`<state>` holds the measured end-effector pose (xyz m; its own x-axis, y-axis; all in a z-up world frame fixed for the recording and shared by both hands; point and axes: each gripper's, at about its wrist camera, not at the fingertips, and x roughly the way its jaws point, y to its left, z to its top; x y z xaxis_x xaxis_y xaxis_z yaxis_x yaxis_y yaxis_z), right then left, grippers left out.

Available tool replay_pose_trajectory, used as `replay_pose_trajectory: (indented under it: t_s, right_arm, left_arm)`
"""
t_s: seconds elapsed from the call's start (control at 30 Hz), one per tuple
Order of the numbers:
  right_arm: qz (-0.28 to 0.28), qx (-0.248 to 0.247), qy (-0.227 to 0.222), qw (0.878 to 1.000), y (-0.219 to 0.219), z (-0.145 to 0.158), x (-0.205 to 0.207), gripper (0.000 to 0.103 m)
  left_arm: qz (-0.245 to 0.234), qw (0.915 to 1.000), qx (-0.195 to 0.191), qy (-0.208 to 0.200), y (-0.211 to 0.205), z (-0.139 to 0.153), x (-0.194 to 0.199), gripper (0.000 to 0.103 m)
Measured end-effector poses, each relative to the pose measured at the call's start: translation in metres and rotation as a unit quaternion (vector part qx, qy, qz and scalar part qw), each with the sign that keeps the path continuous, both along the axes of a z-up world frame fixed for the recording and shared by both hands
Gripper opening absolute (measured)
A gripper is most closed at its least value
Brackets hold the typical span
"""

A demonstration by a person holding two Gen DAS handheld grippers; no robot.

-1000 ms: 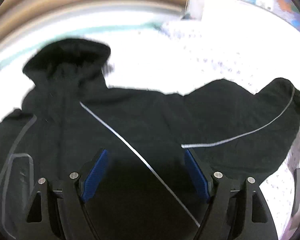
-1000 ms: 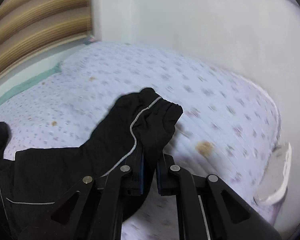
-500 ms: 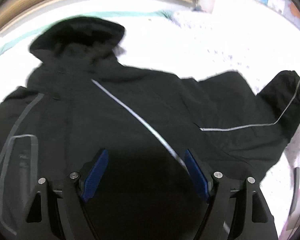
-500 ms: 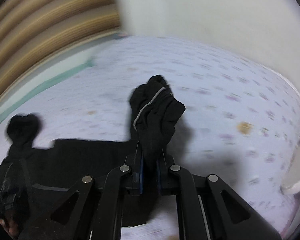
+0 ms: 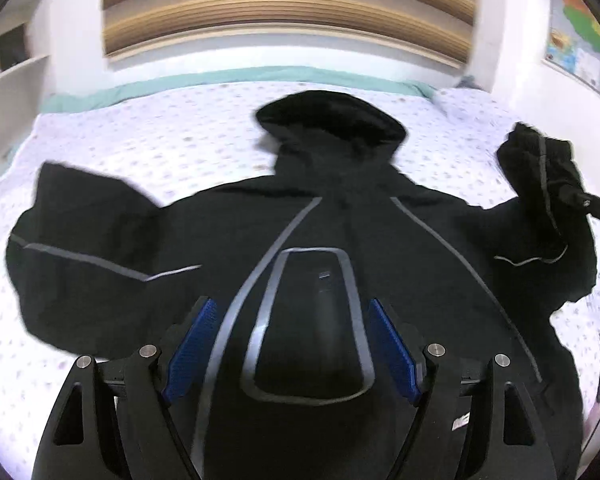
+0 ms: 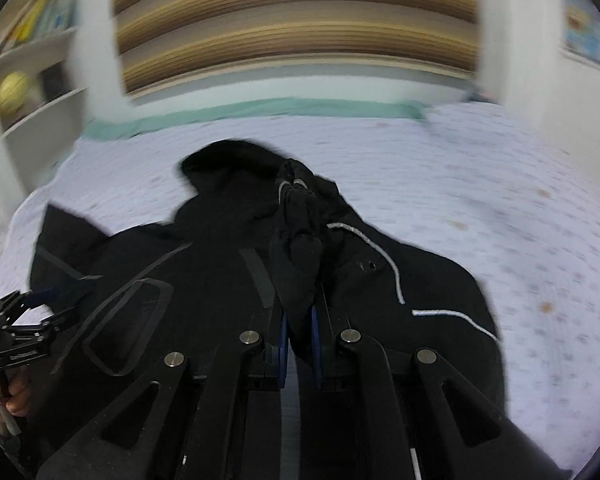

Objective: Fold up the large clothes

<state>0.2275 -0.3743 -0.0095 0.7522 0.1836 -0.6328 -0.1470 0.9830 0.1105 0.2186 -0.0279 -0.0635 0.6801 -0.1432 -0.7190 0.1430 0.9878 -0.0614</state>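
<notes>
A black hooded jacket (image 5: 340, 240) with grey reflective stripes lies spread on a bed (image 5: 160, 140), hood toward the headboard. My left gripper (image 5: 296, 344) is open and empty, hovering over the jacket's chest. My right gripper (image 6: 298, 332) is shut on the cuff of the jacket's right sleeve (image 6: 296, 240) and holds it lifted above the jacket body (image 6: 204, 280). In the left wrist view that raised sleeve (image 5: 540, 172) shows at the right, with the right gripper's tip (image 5: 580, 200) on it. The left gripper also shows in the right wrist view (image 6: 24, 316).
The bed has a pale lilac dotted sheet (image 6: 500, 200) and a teal band at its head (image 5: 220, 80). A wooden slatted headboard (image 5: 288, 8) stands behind. White shelves (image 6: 28, 60) stand at the left. A white wall with a map (image 5: 580, 40) is at the right.
My right gripper has carried the sleeve cuff up and leftward, from over the sheet to over the jacket body. My left gripper has swung round to face the jacket's chest and the headboard.
</notes>
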Motion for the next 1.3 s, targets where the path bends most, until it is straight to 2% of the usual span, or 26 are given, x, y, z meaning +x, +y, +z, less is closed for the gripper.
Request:
replay_pose_trajectory:
  t_s: [0.1, 0.2, 0.37, 0.53, 0.6, 0.63, 0.67, 0.73, 0.8, 0.9, 1.03, 1.13, 1.23, 1.3]
  right_arm:
    - [0.041, -0.009, 0.005, 0.999, 0.059, -0.007, 0.006, 0.012]
    - [0.079, -0.012, 0.02, 0.997, 0.117, -0.02, 0.011, 0.012]
    - [0.123, -0.013, 0.059, 0.991, 0.186, -0.054, 0.025, 0.013]
    - [0.147, -0.035, 0.09, 0.984, 0.243, -0.096, 0.038, 0.016]
    - [0.147, -0.049, 0.102, 0.983, 0.26, -0.112, 0.043, 0.02]
    - [0.149, -0.053, 0.116, 0.981, 0.268, -0.121, 0.047, 0.028]
    - [0.153, -0.055, 0.134, 0.978, 0.273, -0.13, 0.051, 0.04]
    - [0.169, -0.048, 0.158, 0.972, 0.281, -0.141, 0.055, 0.049]
    - [0.178, -0.044, 0.139, 0.973, 0.278, -0.131, 0.047, 0.05]
    - [0.176, -0.008, 0.087, 0.981, 0.257, -0.096, 0.029, 0.05]
    - [0.127, 0.0, 0.013, 0.992, 0.202, -0.044, 0.002, 0.055]
    - [0.084, -0.019, -0.005, 0.996, 0.164, -0.03, -0.01, 0.055]
    - [0.042, -0.023, 0.004, 0.999, 0.125, -0.03, -0.02, 0.055]
    - [0.013, -0.023, 0.017, 1.0, 0.098, -0.038, -0.02, 0.055]
  left_arm:
    - [0.015, 0.9997, -0.022, 0.002, 0.037, -0.001, -0.005, 0.079]
    - [0.026, 0.9991, -0.033, 0.011, 0.057, -0.012, -0.005, 0.079]
    - [0.036, 0.9974, -0.049, 0.038, 0.077, -0.037, -0.004, 0.079]
    - [0.044, 0.9962, -0.06, 0.045, 0.098, -0.044, -0.006, 0.079]
    - [0.045, 0.9957, -0.064, 0.05, 0.105, -0.045, -0.006, 0.079]
    - [0.046, 0.9954, -0.066, 0.053, 0.109, -0.045, -0.004, 0.079]
    - [0.045, 0.9949, -0.071, 0.056, 0.113, -0.046, -0.003, 0.079]
    - [0.042, 0.9932, -0.087, 0.064, 0.12, -0.047, 0.0, 0.079]
    - [0.021, 0.991, -0.112, 0.069, 0.123, -0.048, 0.003, 0.079]
    - [0.007, 0.9884, -0.127, 0.083, 0.118, -0.048, 0.01, 0.079]
    - [-0.018, 0.9801, -0.158, 0.119, 0.094, -0.055, 0.038, 0.079]
    - [-0.018, 0.9751, -0.158, 0.155, 0.071, -0.073, 0.065, 0.079]
    - [-0.018, 0.9723, -0.151, 0.178, 0.047, -0.093, 0.089, 0.079]
    - [-0.015, 0.9743, -0.139, 0.177, 0.033, -0.102, 0.102, 0.072]
